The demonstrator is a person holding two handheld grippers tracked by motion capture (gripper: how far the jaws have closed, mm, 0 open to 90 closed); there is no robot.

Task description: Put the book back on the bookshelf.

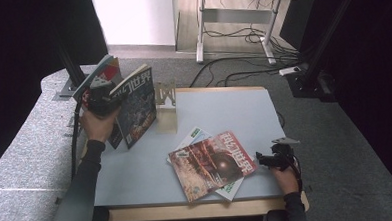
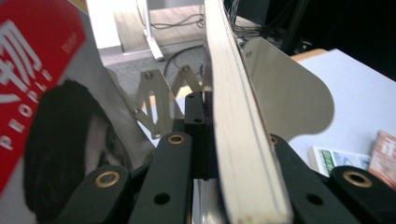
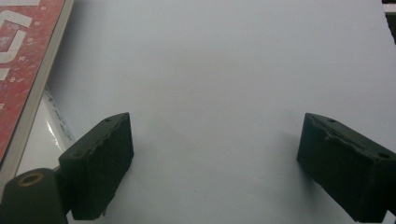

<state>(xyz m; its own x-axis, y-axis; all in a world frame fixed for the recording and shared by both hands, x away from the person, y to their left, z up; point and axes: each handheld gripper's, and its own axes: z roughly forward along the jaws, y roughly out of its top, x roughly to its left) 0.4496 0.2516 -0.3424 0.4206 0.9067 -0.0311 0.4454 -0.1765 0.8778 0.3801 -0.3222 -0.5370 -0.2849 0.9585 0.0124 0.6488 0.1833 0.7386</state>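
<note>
Dark-covered magazine [image 1: 137, 109] upright by metal bookend [image 1: 165, 98], clamped in left gripper [image 1: 99, 100]; right gripper [image 3: 212, 163] jaws wide apart, empty, over grey table [image 3: 224, 70].

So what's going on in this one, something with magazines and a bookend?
A person is standing magazines up at a metal bookend at the table's far left. The left gripper is shut on an upright magazine beside the bookend, with another red-covered magazine standing to its left. The right gripper rests open over the bare table, next to two more magazines lying flat, a red one on top of a white-and-green one.
</note>
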